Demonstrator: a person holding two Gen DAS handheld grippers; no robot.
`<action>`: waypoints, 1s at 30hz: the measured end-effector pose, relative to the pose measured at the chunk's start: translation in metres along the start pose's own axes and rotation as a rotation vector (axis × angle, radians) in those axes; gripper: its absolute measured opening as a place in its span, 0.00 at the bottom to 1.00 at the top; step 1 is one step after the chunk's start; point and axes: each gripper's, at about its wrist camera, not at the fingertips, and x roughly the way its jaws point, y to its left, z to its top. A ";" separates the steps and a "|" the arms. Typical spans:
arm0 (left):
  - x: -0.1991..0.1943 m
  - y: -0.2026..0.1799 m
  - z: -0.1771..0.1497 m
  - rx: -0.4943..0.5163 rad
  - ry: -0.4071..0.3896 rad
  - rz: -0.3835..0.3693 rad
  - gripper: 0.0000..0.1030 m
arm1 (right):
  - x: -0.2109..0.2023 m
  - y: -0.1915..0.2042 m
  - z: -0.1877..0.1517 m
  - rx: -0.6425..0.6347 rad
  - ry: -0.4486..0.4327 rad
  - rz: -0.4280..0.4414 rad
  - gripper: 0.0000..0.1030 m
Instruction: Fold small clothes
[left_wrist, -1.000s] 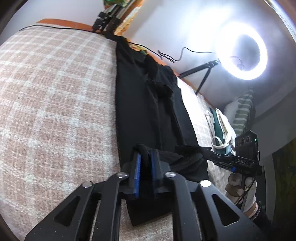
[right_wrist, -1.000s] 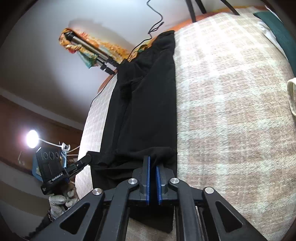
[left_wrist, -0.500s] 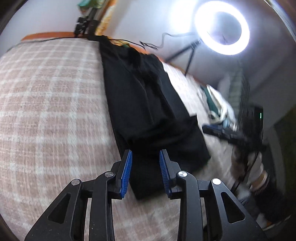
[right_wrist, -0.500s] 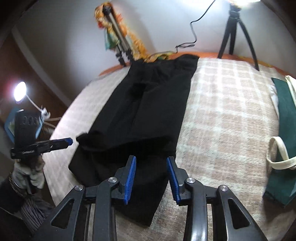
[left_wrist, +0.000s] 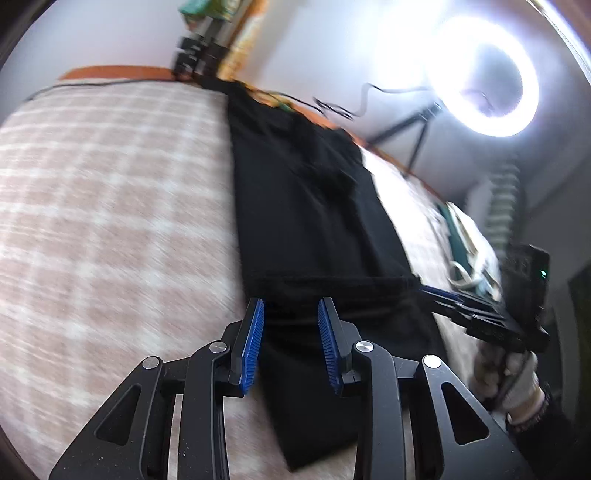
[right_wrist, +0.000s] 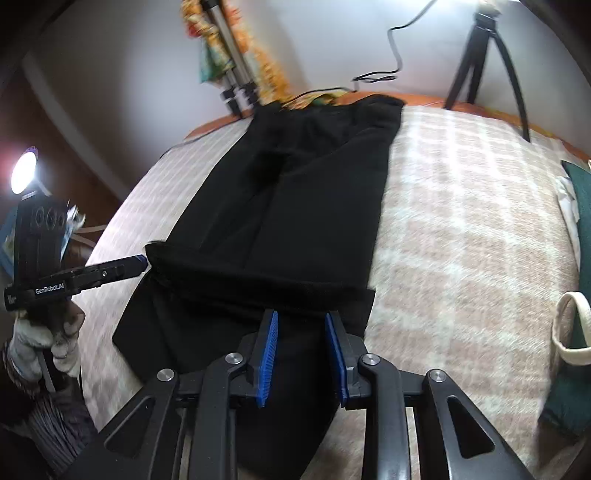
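Black trousers (left_wrist: 310, 229) lie lengthwise at frame center on the checked bed (left_wrist: 110, 221), near hem folded back. Left gripper (left_wrist: 291, 339) released, clear of fabric. Right gripper (right_wrist: 301, 354) fingers closing, empty.

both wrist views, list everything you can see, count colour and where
black fabric garment: one, black, laid lengthwise on the blanket, near end folded back over itself
pink-and-white checked blanket: one, covers the bed
glowing ring light: one, white, on a dark stand beyond the bed
black tripod: one, at the bed's far edge
dark green bag with cream handles: one, on the blanket's right edge
small round lamp: one, white, far left
left gripper: black, blue pads, open above the fold
right gripper: black, blue pads, jaws closing, pads clear of the cloth
gloved hands: two, pale gloves, on the handles
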 end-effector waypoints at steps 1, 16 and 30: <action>-0.001 0.002 0.001 -0.003 -0.007 0.011 0.28 | -0.002 -0.003 0.002 0.012 -0.015 -0.005 0.29; 0.011 0.002 -0.009 0.033 0.006 0.107 0.32 | 0.005 -0.014 0.001 0.037 -0.016 -0.057 0.24; -0.023 0.014 0.030 0.006 -0.126 0.085 0.42 | -0.024 -0.029 0.011 0.086 -0.137 -0.100 0.41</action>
